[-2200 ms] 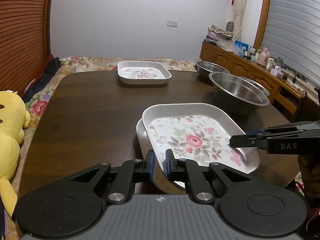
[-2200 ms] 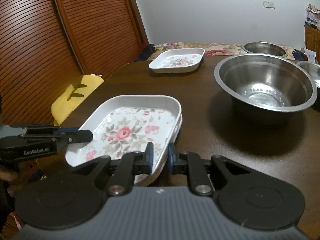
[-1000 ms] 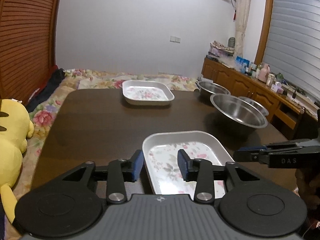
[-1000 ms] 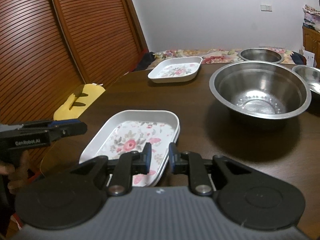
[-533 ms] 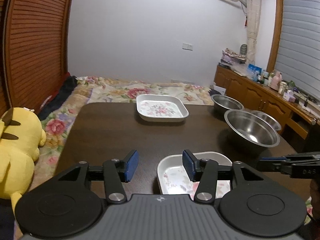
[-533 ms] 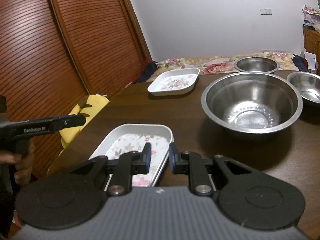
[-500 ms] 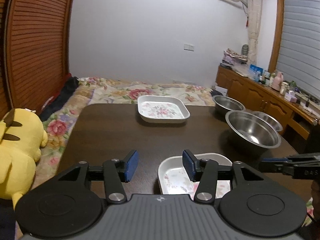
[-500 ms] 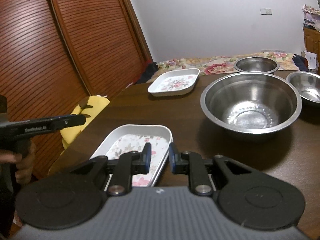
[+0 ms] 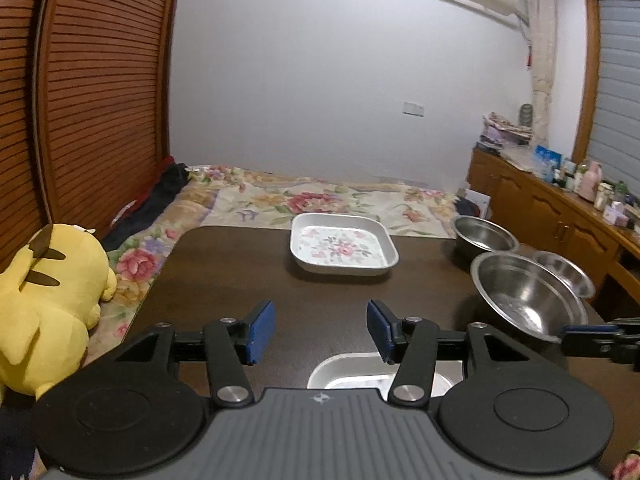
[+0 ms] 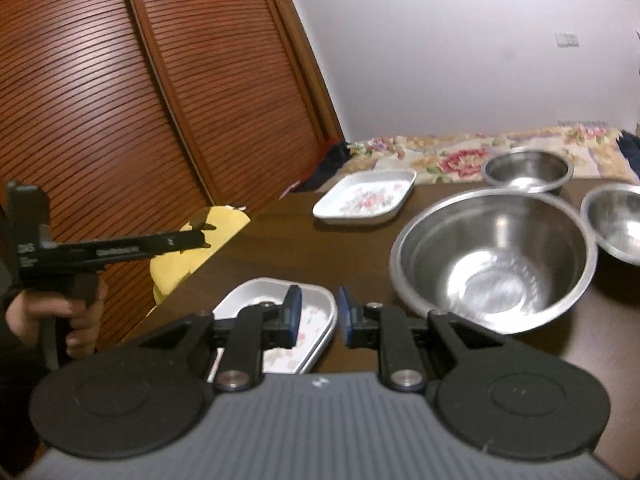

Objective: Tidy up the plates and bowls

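Three steel bowls (image 10: 494, 256) sit at my right on the dark surface (image 9: 240, 272); the lone floral plate (image 9: 343, 248) lies straight ahead at the far edge, nearer my left tongs (image 9: 321, 330), spread wide and empty. Right tongs (image 10: 319, 316), slightly parted, hold nothing above the near stacked plates (image 10: 316, 316).

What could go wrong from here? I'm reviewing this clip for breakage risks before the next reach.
1. The near floral plates sit close to the table edge; a nudge from the right gripper, which hangs just above them, might push them off.
2. Reaching the far floral plate with the open left gripper means a long stretch across the table.
3. The large steel bowl nearly touches the small steel bowl; lifting it carelessly could knock that one.
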Action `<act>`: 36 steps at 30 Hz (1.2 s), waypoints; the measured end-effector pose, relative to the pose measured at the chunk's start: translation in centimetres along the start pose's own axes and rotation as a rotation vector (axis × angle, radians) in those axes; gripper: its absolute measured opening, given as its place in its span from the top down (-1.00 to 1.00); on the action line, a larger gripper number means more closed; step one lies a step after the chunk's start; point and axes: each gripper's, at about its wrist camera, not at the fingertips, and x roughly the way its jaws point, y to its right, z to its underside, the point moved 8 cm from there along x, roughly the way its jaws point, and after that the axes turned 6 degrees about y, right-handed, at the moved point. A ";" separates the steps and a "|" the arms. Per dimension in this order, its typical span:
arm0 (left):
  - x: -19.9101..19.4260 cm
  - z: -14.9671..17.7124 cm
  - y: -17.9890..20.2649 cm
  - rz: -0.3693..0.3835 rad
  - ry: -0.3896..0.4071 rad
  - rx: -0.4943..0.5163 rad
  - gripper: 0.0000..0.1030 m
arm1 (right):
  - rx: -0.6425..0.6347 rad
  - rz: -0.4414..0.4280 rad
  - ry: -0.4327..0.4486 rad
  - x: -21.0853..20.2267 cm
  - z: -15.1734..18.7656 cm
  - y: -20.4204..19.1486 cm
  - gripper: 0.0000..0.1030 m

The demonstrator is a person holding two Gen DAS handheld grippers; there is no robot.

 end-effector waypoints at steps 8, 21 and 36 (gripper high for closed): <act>2.4 -2.5 0.4 -0.055 0.022 0.003 -0.06 | -0.057 -0.025 -0.003 2.0 -3.8 2.0 0.45; 11.0 -4.7 0.0 0.030 -0.064 0.063 0.08 | -0.033 0.015 -0.087 9.7 -8.2 4.7 0.36; 19.7 -4.0 -3.6 0.122 -0.172 0.063 0.33 | -0.066 0.089 -0.267 18.8 -9.6 5.2 0.33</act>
